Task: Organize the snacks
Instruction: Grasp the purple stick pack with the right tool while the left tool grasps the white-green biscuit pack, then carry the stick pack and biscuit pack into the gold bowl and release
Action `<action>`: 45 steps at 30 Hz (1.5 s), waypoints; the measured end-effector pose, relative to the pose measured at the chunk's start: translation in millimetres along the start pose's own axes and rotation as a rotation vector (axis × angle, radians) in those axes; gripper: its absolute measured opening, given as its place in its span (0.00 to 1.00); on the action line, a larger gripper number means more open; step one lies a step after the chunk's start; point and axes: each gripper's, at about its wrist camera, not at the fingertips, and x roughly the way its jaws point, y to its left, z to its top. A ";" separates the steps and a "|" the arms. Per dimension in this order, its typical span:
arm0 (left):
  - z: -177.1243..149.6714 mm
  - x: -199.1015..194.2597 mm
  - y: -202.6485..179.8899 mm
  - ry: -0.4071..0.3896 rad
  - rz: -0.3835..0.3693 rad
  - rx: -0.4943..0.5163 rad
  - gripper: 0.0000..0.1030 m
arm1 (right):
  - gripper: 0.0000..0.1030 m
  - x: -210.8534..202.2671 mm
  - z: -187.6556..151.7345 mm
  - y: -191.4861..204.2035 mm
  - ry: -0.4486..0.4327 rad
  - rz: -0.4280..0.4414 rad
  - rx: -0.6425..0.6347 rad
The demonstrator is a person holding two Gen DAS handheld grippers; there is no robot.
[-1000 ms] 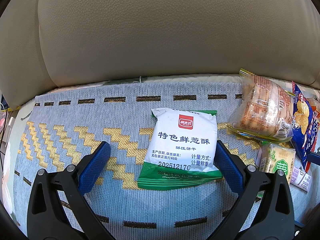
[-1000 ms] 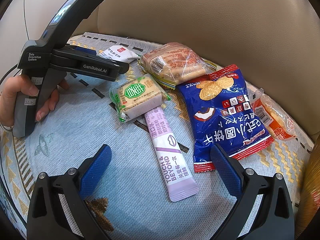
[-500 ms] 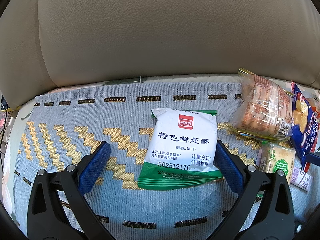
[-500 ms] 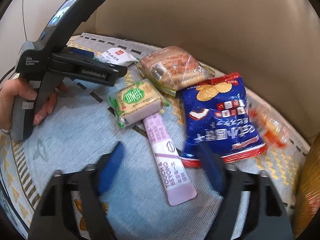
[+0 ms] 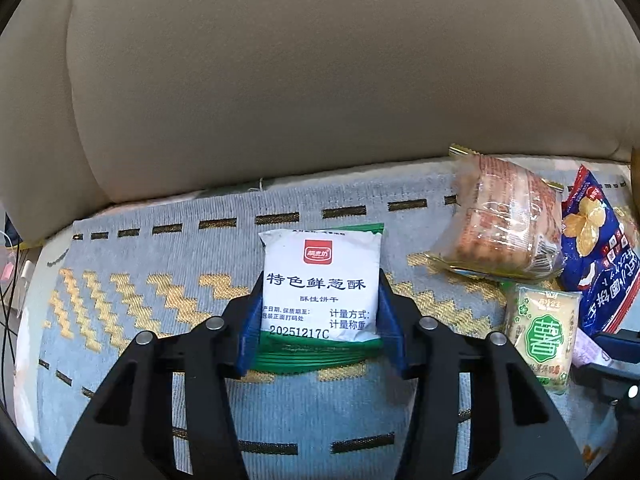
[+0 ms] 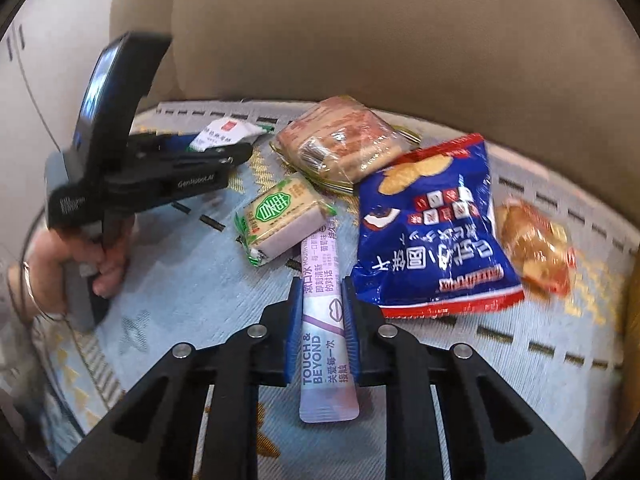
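Snacks are lying on the patterned cloth: we are pinching the white-green biscuit pack at centre with our left gripper, and the purple sachet at lower centre with our right gripper.

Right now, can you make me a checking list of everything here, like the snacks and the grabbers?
Surface: patterned blue-grey mat on a beige sofa.
Job's things: white-green biscuit pack; purple stick; green cracker pack; clear biscuit pack; blue bag; orange pack, blurred.
Clutter: nothing seen.
Grippers: left gripper fingers shut on the white-green biscuit pack; right gripper fingers shut on the purple stick; hand holds the left one.
Cables: thin wires at the left edge.
Surroundings: pale wall.
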 end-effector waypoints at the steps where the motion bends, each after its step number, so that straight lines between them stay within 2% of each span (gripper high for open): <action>1: -0.2 -0.7 0.6 0.000 -0.008 -0.007 0.48 | 0.18 -2.2 -0.7 -1.6 -0.001 0.009 0.013; 9: -6.8 -11.0 -4.4 0.000 0.011 0.003 0.48 | 0.18 -25.0 3.2 -11.7 -0.023 0.029 0.056; 15: -14.7 -24.8 -6.1 0.021 0.000 -0.028 0.48 | 0.17 -54.6 13.6 -17.1 -0.081 0.023 0.054; 16: -14.4 -27.7 -5.0 0.025 -0.006 -0.043 0.48 | 0.16 -62.2 16.1 -19.4 -0.097 0.024 0.058; 17: -13.6 -31.5 -3.6 0.025 -0.008 -0.054 0.48 | 0.04 -66.5 17.2 -19.5 -0.109 0.024 0.058; 20: -6.4 -48.4 -4.9 0.002 -0.007 -0.051 0.48 | 0.04 -83.0 26.0 -31.2 -0.144 0.025 0.070; 30: 29.9 -106.7 -18.9 -0.098 -0.040 -0.051 0.48 | 0.04 -131.6 37.8 -66.4 -0.248 -0.017 0.119; 34: 49.2 -113.7 -20.0 -0.096 -0.059 -0.066 0.48 | 0.04 -164.1 49.0 -85.3 -0.350 -0.053 0.170; 41: 97.5 -138.8 -56.6 -0.128 -0.096 -0.052 0.48 | 0.04 -233.9 56.5 -135.1 -0.534 -0.109 0.310; 45: 131.3 -160.0 -98.0 -0.172 -0.137 0.026 0.48 | 0.04 -265.8 46.1 -163.1 -0.604 -0.178 0.387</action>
